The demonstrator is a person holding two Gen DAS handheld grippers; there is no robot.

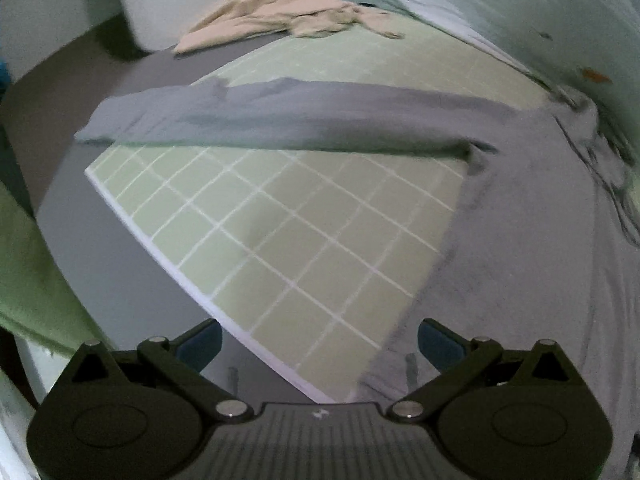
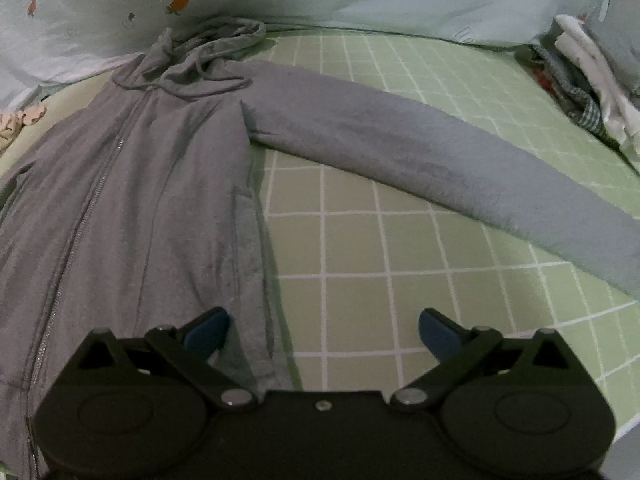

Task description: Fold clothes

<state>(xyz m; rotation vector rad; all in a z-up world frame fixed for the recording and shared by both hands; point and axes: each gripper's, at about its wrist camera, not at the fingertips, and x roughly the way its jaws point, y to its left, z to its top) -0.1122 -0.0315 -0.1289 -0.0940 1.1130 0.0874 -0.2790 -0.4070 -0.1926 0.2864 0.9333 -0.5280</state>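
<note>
A grey zip-up hoodie [image 2: 132, 200] lies flat, front up, on a green checked sheet [image 2: 360, 280], hood toward the far wall. Its right sleeve [image 2: 440, 152] stretches out to the right. In the left wrist view the hoodie body [image 1: 540, 260] is at the right and its other sleeve [image 1: 280, 116] stretches left across the sheet [image 1: 300, 240]. My left gripper [image 1: 320, 344] is open and empty above the bed's near edge. My right gripper [image 2: 324, 332] is open and empty over the hoodie's right side seam near the hem.
A crumpled beige garment [image 1: 280, 12] lies at the far end of the bed. A pile of folded clothes [image 2: 588, 80] sits at the far right. A pale blue cloth with carrot prints [image 2: 100, 12] runs along the wall. Grey floor [image 1: 120, 260] lies beside the bed.
</note>
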